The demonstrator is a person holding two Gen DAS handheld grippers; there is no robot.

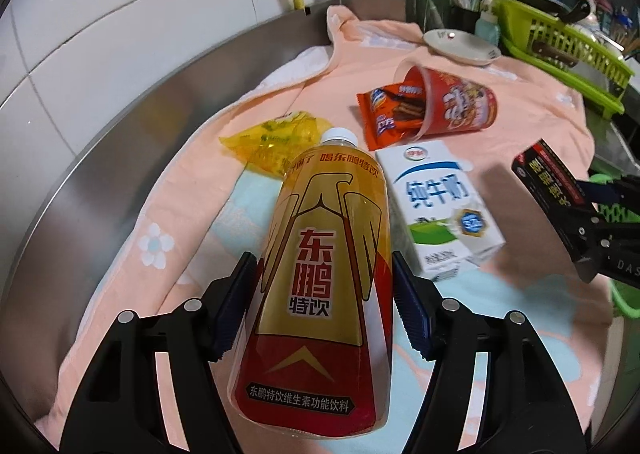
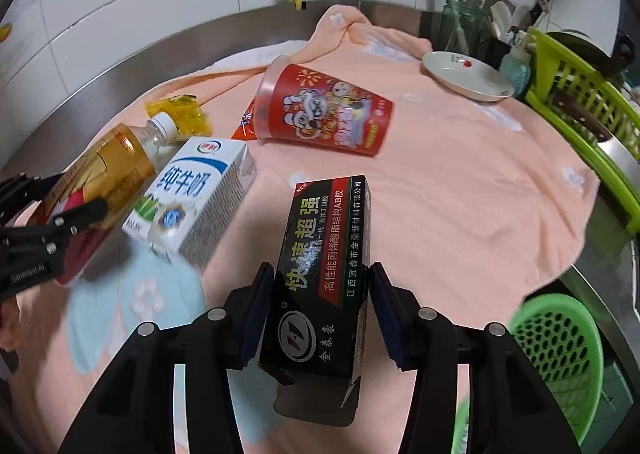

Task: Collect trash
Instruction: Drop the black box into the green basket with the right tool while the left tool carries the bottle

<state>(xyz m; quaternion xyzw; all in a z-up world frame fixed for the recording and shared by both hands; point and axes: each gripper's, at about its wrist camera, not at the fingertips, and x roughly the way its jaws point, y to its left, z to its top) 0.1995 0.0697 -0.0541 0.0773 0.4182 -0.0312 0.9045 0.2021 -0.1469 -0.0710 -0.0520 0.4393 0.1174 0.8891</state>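
Left wrist: left tool (image 1: 324, 302) pinches bottle (image 1: 320, 274), cap away; right tool (image 2: 318, 318) pinches glue box (image 2: 324, 278) lengthwise.

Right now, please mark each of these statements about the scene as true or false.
1. The left gripper holds the drink bottle. True.
2. The right gripper holds the milk carton. False: it holds the black glue box; the carton lies on the towel.
3. The red cup stands upright. False: it lies on its side.
4. A white dish sits on the towel's far side. True.
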